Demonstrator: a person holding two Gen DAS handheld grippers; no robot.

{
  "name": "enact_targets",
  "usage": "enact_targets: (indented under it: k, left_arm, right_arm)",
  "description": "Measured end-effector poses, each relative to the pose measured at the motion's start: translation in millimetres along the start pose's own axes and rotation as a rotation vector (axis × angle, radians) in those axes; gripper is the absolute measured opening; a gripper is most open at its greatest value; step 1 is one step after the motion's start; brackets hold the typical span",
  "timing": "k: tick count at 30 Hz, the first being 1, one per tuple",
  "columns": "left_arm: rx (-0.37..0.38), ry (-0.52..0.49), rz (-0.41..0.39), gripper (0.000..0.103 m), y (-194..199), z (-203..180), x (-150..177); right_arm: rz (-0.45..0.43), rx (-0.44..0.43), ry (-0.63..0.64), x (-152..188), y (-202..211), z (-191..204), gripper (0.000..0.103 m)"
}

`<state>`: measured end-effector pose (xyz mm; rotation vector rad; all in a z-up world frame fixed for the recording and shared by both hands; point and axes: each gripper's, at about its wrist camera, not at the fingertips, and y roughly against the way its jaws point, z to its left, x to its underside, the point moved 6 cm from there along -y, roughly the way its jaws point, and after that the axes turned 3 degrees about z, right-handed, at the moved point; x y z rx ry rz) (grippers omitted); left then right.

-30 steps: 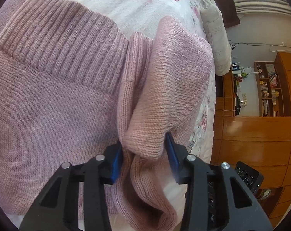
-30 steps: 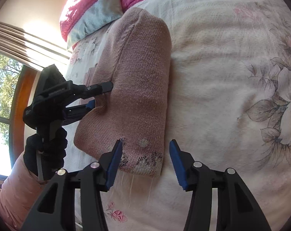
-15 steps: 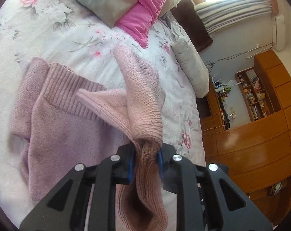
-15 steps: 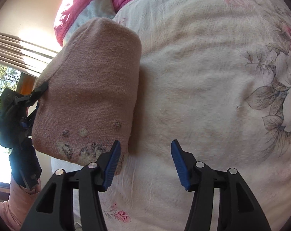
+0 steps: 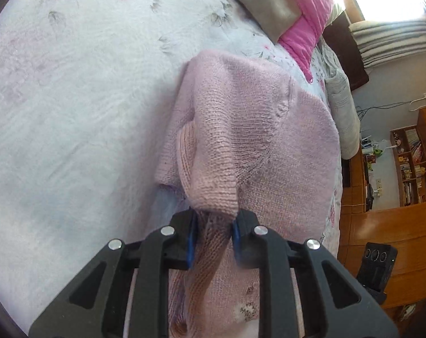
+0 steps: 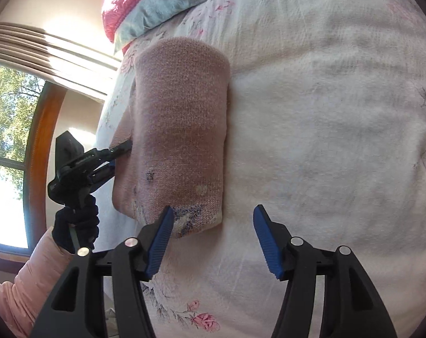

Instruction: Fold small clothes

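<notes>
A small pink knitted sweater [image 5: 258, 129] lies folded over on the floral bedspread [image 5: 72, 112]. My left gripper [image 5: 213, 225] is shut on a bunched fold of the knit at the sweater's near edge. From the right wrist, the sweater [image 6: 181, 129] is a long folded bundle near the bed's left side, with a patterned patch at its near end. The left gripper [image 6: 119, 152] pinches its left edge there. My right gripper [image 6: 213, 239] hangs open just above the bedspread, and its left finger [image 6: 159, 239] overlaps the sweater's near corner with nothing held.
Pink and grey pillows [image 5: 294, 14] lie at the head of the bed. Wooden shelves and cabinets [image 5: 396, 197] stand beyond the bed's right side in the left wrist view. A window [image 6: 7, 140] and a person's pink sleeve [image 6: 29, 287] show at the right wrist view's left.
The left gripper shut on a sweater fold, lifted it, then carried it over and down so the sweater lies folded flatter. The right gripper stayed open near the sweater's end.
</notes>
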<state>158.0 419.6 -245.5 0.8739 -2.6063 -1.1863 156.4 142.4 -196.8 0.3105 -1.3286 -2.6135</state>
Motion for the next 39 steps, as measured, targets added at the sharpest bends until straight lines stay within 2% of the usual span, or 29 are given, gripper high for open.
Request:
enact_targets:
  k: [4,7,12,15,16,17,18,20,21,22,23,26,30,33,37,38,39]
  left_arm:
    - [0.034,0.023,-0.001,0.023,-2.8,0.2,1.5]
    - [0.021,0.027,0.008,0.032,7.7,1.2,5.5]
    - [0.003,-0.015,0.026,0.040,34.0,0.1,38.4]
    - [0.005,-0.014,0.057,0.048,35.0,0.1,62.9]
    - [-0.009,-0.022,0.072,0.048,31.8,0.2,68.5]
    - [-0.041,-0.036,0.076,0.046,28.6,1.1,72.3]
    - [-0.076,-0.048,0.077,0.044,24.7,2.8,74.5]
    - [-0.104,-0.044,0.086,0.030,17.7,7.1,73.5]
    - [-0.102,-0.033,0.081,0.029,16.7,8.7,71.4]
    - [-0.105,-0.026,0.074,0.029,16.7,10.1,68.9]
    - [-0.108,-0.025,0.069,0.029,17.0,11.0,66.7]
    - [-0.124,-0.030,0.076,0.029,13.1,13.6,64.8]
    - [-0.152,-0.033,0.100,0.032,-0.1,21.6,67.5]
    - [-0.150,-0.025,0.102,0.036,-5.2,26.7,65.6]
    - [-0.144,-0.028,0.107,0.036,-0.5,25.4,63.7]
    - [-0.133,-0.028,0.106,0.037,3.8,22.6,63.1]
    - [-0.113,-0.032,0.101,0.038,10.2,19.6,61.9]
  right_arm:
    - [0.025,-0.015,0.015,1.0,-13.3,14.1,0.063]
    - [0.044,-0.046,0.020,5.4,-22.0,20.7,0.069]
    - [0.102,-0.078,-0.012,8.5,-50.0,19.8,0.073]
    - [0.151,-0.075,-0.037,14.3,-72.1,8.3,0.079]
    - [0.160,-0.089,-0.044,15.0,-77.4,6.2,0.074]
    - [0.156,-0.108,-0.040,14.9,-79.6,6.5,0.059]
    - [0.152,-0.101,-0.033,15.0,-79.2,6.7,0.056]
    - [0.145,-0.102,-0.003,15.8,-72.8,13.4,0.040]
    - [0.140,-0.104,0.013,17.0,-66.6,16.8,0.037]
    - [0.134,-0.109,0.024,18.8,-60.0,18.7,0.030]
    - [0.130,-0.111,0.031,19.5,-54.6,20.4,0.024]
    - [0.142,-0.100,0.013,23.3,-51.8,11.9,0.020]
    - [0.168,-0.056,0.007,25.7,-68.1,2.9,0.019]
    - [0.182,-0.065,-0.024,29.0,-77.5,-4.5,0.019]
    - [0.184,-0.064,0.006,26.9,-70.8,1.7,0.020]
    - [0.185,-0.055,0.019,25.0,-66.7,3.5,0.032]
    - [0.181,-0.048,0.026,21.0,-63.0,7.7,0.040]
